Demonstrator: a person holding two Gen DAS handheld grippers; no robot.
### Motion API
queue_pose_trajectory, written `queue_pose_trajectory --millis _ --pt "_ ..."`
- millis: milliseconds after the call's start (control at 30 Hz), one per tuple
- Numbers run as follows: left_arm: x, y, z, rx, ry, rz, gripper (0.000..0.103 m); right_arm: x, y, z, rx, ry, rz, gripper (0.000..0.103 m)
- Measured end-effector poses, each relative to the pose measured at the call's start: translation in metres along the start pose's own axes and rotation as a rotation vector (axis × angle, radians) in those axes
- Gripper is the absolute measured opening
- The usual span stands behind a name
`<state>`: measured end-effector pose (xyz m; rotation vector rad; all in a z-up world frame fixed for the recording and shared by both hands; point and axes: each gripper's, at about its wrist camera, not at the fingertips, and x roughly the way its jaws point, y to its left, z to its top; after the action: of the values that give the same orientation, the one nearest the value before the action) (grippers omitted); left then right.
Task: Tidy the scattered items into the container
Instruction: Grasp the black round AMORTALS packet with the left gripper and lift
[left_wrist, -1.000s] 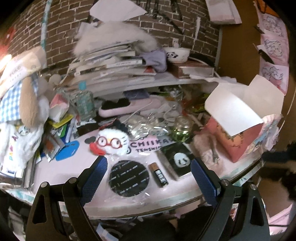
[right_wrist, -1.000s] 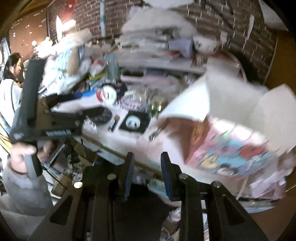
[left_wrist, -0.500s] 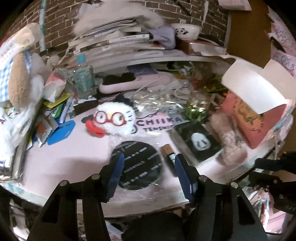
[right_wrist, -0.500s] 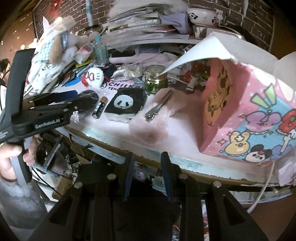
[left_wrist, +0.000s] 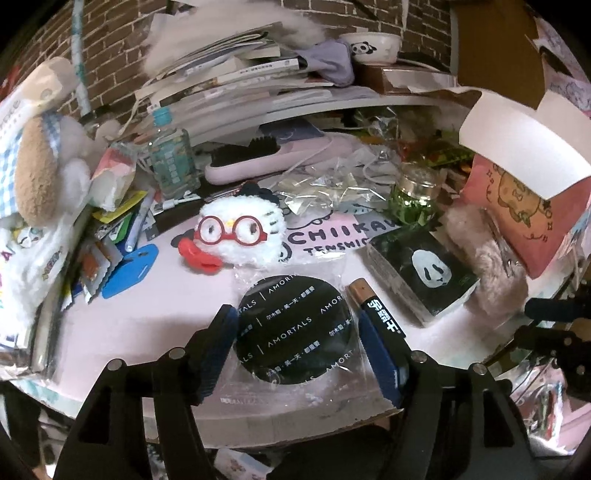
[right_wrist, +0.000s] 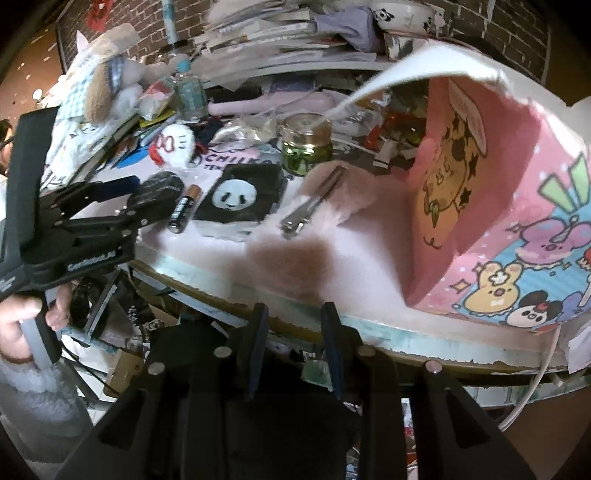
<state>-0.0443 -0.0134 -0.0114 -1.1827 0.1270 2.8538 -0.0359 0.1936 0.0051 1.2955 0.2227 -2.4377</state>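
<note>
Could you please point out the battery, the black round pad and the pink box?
battery (left_wrist: 376, 309): left wrist view, label.
black round pad (left_wrist: 295, 328): left wrist view, centre.
pink box (right_wrist: 491, 206): right wrist view, side wall.

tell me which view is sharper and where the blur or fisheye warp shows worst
Left wrist view is sharper: the print on the round black pad and the battery is readable, though the shelf edge bows with the fisheye. Right wrist view is softer, the fluffy pink clip and the pink cartoon box smear, and the table rim curves strongly.
</note>
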Motion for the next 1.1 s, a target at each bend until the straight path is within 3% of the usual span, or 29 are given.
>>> queue_pose_trajectory --millis 333,467,633,733,867,1100 --pt "0.002 -0.003 -0.001 0.028 0.003 0.028 0.06 0.0 -0.002 -0.001 0.003 -0.004 -0.009 0.026" --pt "0.005 -0.005 -0.001 0.041 0.0 0.056 0.074 0.0 -0.002 -0.001 0.002 -0.004 -0.009 0.026" --pt "0.01 0.009 -0.002 -0.033 0.012 -0.027 0.074 0.0 -0.002 0.0 0.002 -0.004 -0.009 0.026" --pt "0.011 0.01 -0.003 -0.04 0.01 -0.046 0.073 0.0 -0.002 0.001 0.003 -0.006 -0.01 0.026" --pt "0.01 0.007 -0.002 -0.031 0.009 -0.063 0.064 0.0 -0.002 0.001 0.007 -0.008 -0.01 0.026" --pt "0.006 0.008 0.003 -0.041 0.016 -0.046 0.06 0.0 -0.002 0.001 0.008 -0.008 -0.01 0.026"
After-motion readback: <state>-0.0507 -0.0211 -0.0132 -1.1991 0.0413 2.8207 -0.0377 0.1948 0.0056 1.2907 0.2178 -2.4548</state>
